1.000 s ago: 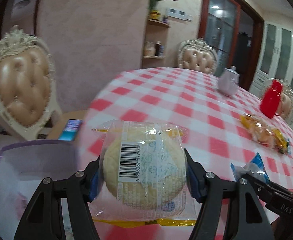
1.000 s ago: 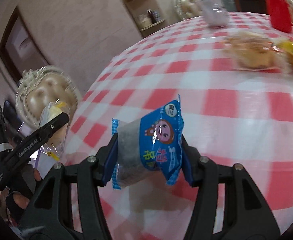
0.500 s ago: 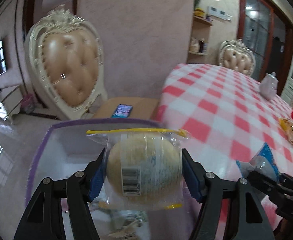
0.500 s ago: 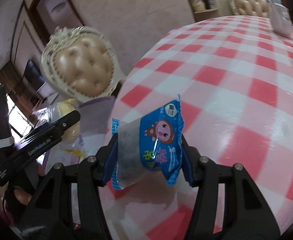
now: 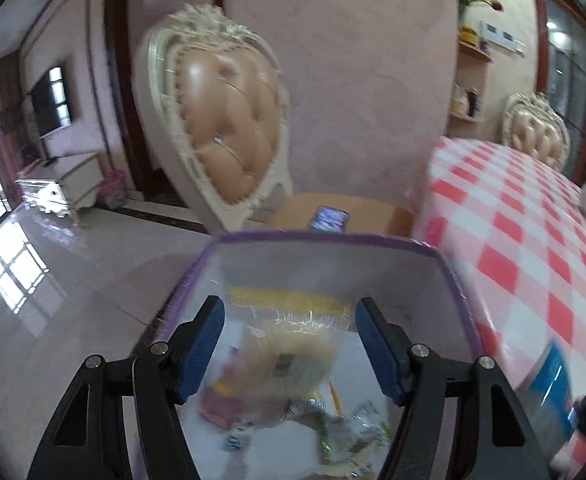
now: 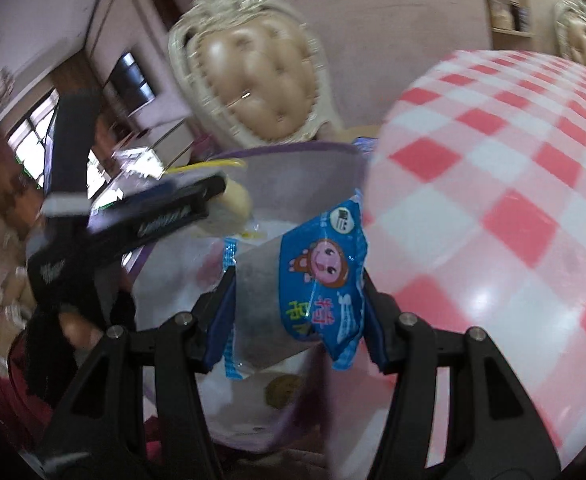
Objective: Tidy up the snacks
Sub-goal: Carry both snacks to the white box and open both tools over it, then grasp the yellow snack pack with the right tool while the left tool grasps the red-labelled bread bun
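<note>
Side by side, 2 hand-held grippers tip downward over a white storage box with a purple rim point(image 5: 325, 238), which stands just beside the edge of a round table in red-and-white checked cloth point(image 5: 533, 240). The left gripper point(image 5: 289, 306) hangs above the box's open top. A pale round bun in a clear wrapper with a yellow strip point(image 5: 289, 356) sits blurred between its blue pads point(image 5: 201, 348); whether they press on it cannot be told. Other wrapped snacks point(image 5: 345, 428) lie on the box floor. The right gripper point(image 6: 298, 280), over the box's near corner, pinches a blue cartoon-printed snack packet point(image 6: 321, 276) by its sides. Behind the box stand a cream carved chair with a tan tufted back point(image 5: 225, 132) and a phone point(image 5: 329, 218) on its seat.
</note>
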Demonstrator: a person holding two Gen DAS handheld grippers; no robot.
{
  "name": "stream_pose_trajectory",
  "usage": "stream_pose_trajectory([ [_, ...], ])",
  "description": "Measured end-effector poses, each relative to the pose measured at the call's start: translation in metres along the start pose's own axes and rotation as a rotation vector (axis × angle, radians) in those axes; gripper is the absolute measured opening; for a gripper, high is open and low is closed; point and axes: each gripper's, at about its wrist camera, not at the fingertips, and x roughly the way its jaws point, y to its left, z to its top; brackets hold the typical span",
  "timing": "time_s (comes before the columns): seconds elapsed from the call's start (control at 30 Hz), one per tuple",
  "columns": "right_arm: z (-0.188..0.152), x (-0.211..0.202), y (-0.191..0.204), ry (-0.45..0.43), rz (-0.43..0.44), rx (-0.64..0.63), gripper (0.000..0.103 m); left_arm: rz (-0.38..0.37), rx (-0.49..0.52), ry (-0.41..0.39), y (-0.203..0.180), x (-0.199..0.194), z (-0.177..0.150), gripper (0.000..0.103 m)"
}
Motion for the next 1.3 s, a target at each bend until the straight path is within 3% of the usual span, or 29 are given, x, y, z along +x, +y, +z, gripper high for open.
stream_pose_trajectory([
  [0.13, -0.004, 0.013, 0.023, 0.039, 0.063, -0.06, 0.064, 0.061, -0.046, -0.021, 0.02, -0.009, 0.008, 0.071],
  [0.2, -0.005, 0.01, 0.027, 0.021, 0.064, -0.075, 0.076, 0.071, -0.07, -0.027, 0.025, -0.013, 0.01, 0.081],
  [0.27, -0.005, 0.0, 0.022, -0.013, 0.063, -0.062, 0.077, 0.075, -0.094, -0.041, 0.028, -0.018, 0.012, 0.082],
  [0.4, -0.001, -0.028, -0.005, -0.079, 0.056, 0.012, 0.077, 0.037, -0.091, -0.065, 0.011, -0.032, 0.019, 0.082],
  [0.5, -0.001, -0.066, -0.04, -0.151, -0.015, 0.064, 0.077, -0.049, -0.057, -0.095, -0.024, -0.043, 0.027, 0.084],
  [0.57, -0.005, -0.099, -0.072, -0.207, -0.083, 0.114, 0.078, -0.129, -0.019, -0.1, -0.059, -0.051, 0.03, 0.085],
  [0.67, -0.016, -0.145, -0.121, -0.272, -0.181, 0.201, 0.079, -0.315, 0.084, -0.072, -0.138, -0.06, 0.032, 0.086],
  [0.77, -0.04, -0.193, -0.175, -0.339, -0.293, 0.316, 0.079, -0.551, 0.178, 0.035, -0.237, -0.068, 0.02, 0.086],
  [0.87, -0.067, -0.243, -0.225, -0.387, -0.42, 0.44, 0.079, -0.703, 0.278, 0.106, -0.327, -0.075, 0.002, 0.086],
  [1.07, -0.12, -0.323, -0.284, -0.42, -0.8, 0.583, 0.079, -0.812, 0.347, 0.169, -0.454, -0.075, -0.021, 0.086],
  [1.2, -0.148, -0.367, -0.324, -0.472, -0.87, 0.772, 0.079, -0.812, 0.382, 0.222, -0.518, -0.067, -0.033, 0.086],
  [1.3, -0.161, -0.384, -0.343, -0.47, -0.877, 0.839, 0.079, -0.784, 0.394, 0.245, -0.553, -0.054, -0.04, 0.086],
])
